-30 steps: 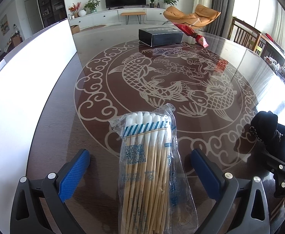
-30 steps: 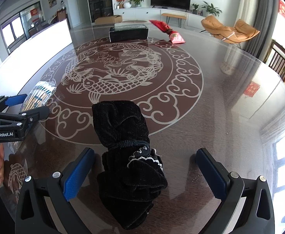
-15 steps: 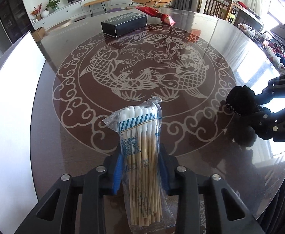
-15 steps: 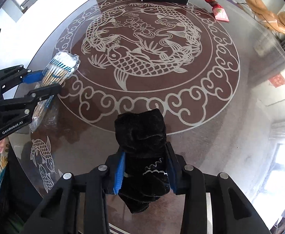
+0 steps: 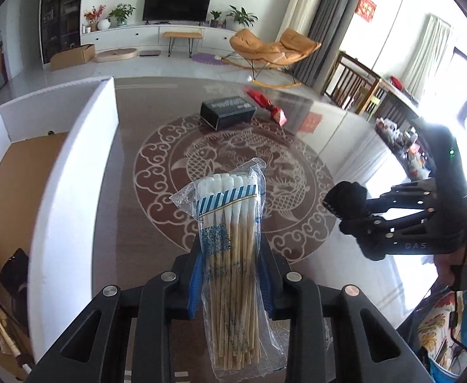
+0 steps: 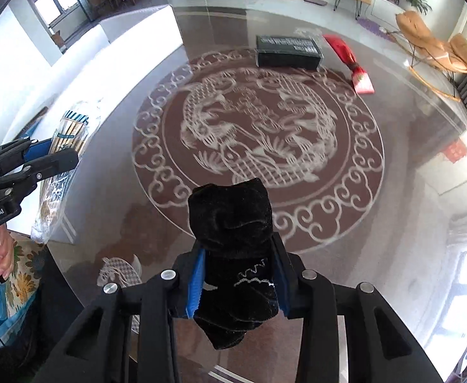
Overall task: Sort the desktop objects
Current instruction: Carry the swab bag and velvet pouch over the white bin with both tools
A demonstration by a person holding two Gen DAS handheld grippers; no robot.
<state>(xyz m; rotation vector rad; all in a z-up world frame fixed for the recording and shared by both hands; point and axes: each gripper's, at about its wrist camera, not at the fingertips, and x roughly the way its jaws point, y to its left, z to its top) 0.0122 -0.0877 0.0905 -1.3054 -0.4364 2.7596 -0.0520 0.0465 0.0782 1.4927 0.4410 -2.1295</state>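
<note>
My left gripper [image 5: 230, 274] is shut on a clear bag of long cotton swabs [image 5: 230, 239] and holds it above the round brown table [image 5: 131, 223]. It also shows at the left of the right wrist view [image 6: 55, 156] with the swab bag [image 6: 64, 146]. My right gripper [image 6: 236, 274] is shut on a black velvet pouch [image 6: 233, 223], lifted off the table. The pouch [image 5: 345, 198] and right gripper [image 5: 370, 214] appear at the right of the left wrist view.
A white-walled cardboard box [image 5: 74, 166] stands at the table's left, with a dark item [image 5: 15, 271] inside. A black box [image 6: 287, 51] and a red packet [image 6: 351, 63] lie at the table's far side. Chairs [image 5: 354, 86] stand beyond the table.
Both grippers closed on their objects, then lifted them off the table. The left one has moved up and nearer to the white box.
</note>
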